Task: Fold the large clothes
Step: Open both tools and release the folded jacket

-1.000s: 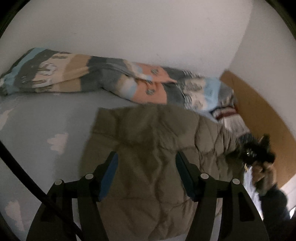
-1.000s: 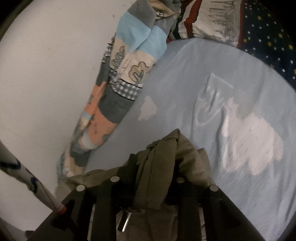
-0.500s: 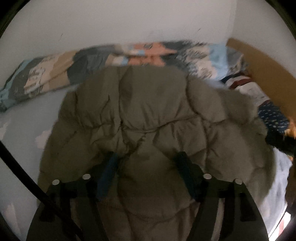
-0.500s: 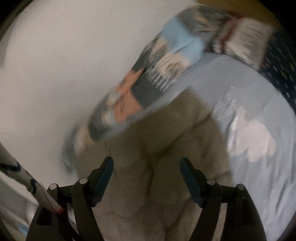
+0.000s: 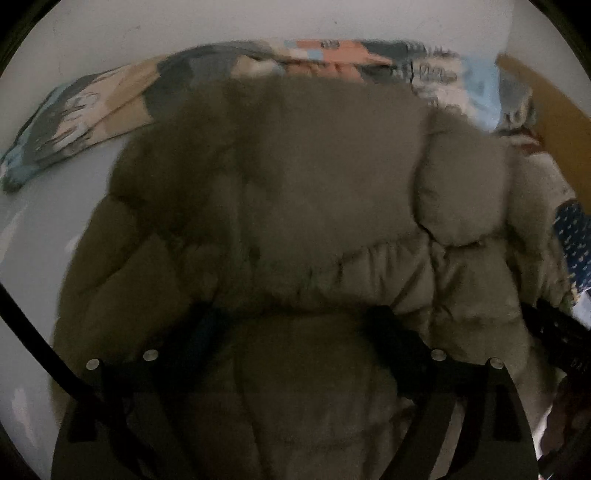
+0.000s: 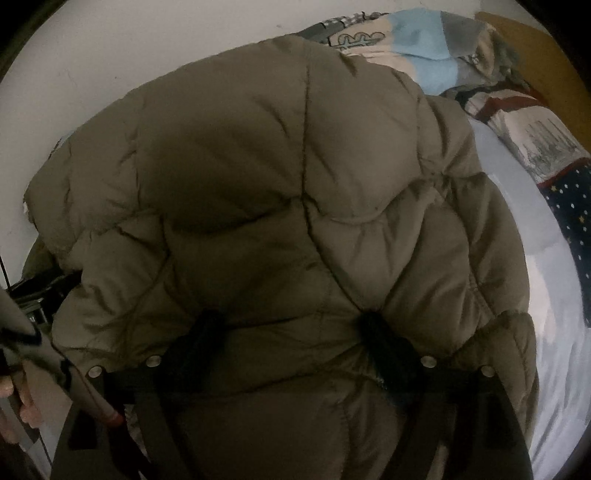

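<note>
Olive quilted puffer jacket (image 6: pixel 295 206) lies bunched on the pale blue bedsheet (image 6: pixel 546 295), filling both wrist views and blocking most of the bed. Left gripper (image 5: pixel 295 325) and right gripper (image 6: pixel 291 325): jaws opening, spread wide, padding bulging between the fingers, pads not visibly pinching it. Behind the jacket, a patchwork blanket (image 5: pixel 92 110) runs along the white wall (image 5: pixel 184 29). A star-print navy pillow (image 6: pixel 569 206) sits to the right, near a wooden headboard (image 5: pixel 554 110).
</note>
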Demonstrator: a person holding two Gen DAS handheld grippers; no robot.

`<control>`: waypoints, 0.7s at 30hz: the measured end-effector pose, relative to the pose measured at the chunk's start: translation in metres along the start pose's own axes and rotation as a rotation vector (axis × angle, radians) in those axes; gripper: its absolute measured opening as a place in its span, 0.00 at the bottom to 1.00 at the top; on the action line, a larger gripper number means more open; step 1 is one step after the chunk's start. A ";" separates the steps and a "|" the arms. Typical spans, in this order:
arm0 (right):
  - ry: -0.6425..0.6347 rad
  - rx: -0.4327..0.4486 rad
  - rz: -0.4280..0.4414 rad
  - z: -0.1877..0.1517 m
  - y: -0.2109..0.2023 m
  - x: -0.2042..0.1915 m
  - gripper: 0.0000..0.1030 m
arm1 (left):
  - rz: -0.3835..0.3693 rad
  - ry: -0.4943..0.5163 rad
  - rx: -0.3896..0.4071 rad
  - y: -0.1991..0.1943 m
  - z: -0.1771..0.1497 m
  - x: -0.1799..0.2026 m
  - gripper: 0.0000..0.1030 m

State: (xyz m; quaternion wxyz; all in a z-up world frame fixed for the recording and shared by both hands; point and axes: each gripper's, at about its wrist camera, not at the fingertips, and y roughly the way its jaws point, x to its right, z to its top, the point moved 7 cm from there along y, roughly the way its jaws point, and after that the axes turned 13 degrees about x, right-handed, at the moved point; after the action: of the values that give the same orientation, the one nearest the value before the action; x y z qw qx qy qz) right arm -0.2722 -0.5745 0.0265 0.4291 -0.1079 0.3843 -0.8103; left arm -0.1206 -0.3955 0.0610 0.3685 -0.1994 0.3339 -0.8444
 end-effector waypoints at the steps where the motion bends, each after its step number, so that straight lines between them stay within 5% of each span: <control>1: 0.029 0.005 -0.003 0.002 -0.003 0.002 0.81 | -0.017 0.006 0.015 -0.014 -0.002 0.003 0.84; 8: 0.173 0.084 0.035 -0.004 -0.096 0.002 0.78 | -0.026 -0.045 0.070 -0.112 -0.051 0.005 0.84; 11: 0.213 0.093 0.073 -0.022 -0.130 -0.021 0.62 | -0.004 -0.097 0.102 -0.131 -0.069 -0.002 0.84; 13: 0.207 0.094 0.102 -0.033 -0.143 -0.040 0.52 | 0.013 -0.085 0.121 -0.133 -0.074 -0.002 0.84; 21: 0.124 0.155 0.103 -0.058 -0.153 -0.088 0.51 | 0.044 -0.040 0.135 -0.103 -0.066 -0.011 0.84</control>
State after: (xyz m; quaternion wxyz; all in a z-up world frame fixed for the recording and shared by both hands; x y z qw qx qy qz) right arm -0.3417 -0.4239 0.1094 0.4526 -0.0039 0.3512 -0.8196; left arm -0.2027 -0.3080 0.0866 0.4060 -0.1835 0.2733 -0.8525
